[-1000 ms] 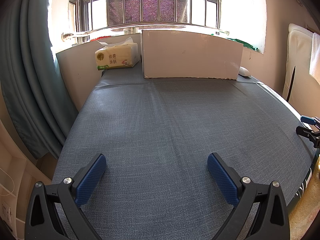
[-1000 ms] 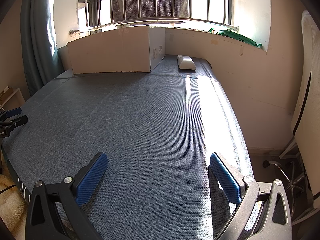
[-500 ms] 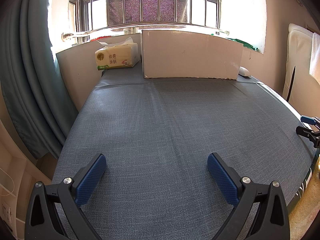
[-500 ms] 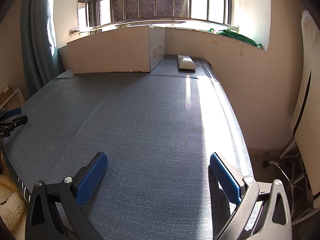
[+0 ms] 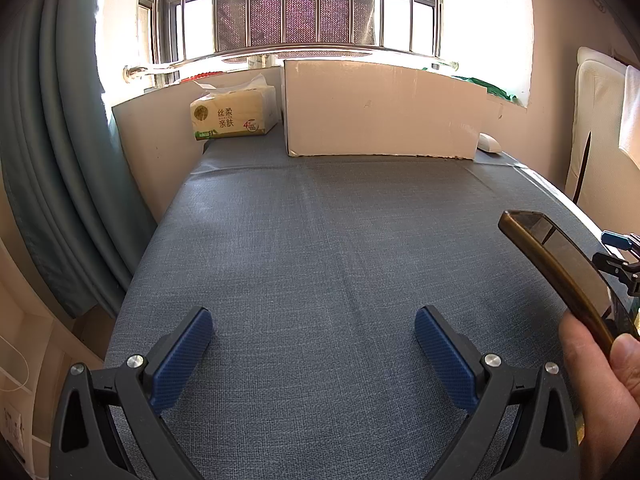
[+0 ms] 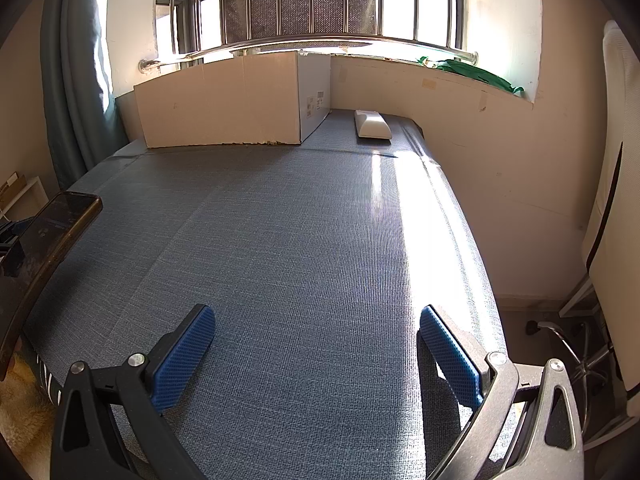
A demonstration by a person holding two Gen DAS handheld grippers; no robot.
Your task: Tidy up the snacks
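No snacks show in either view. My left gripper [image 5: 314, 338] is open and empty, low over the near part of the blue-grey cloth-covered table [image 5: 320, 220]. My right gripper [image 6: 316, 338] is open and empty over the same table [image 6: 300, 220]. A large cardboard box [image 5: 380, 112] stands against the window at the back; it also shows in the right wrist view [image 6: 224, 104]. What the box holds is hidden.
A hand [image 5: 600, 372] holds a dark phone [image 5: 560, 264] above the table's right edge; the phone shows at the left of the right wrist view [image 6: 44, 256]. A tissue pack [image 5: 234, 114] sits at the back left. A white remote-like object [image 6: 372, 124] lies by the box. A clamp [image 5: 620, 256] grips the right edge.
A hand with a dark phone has come into view between the two grippers. Both grippers have stayed still and open.
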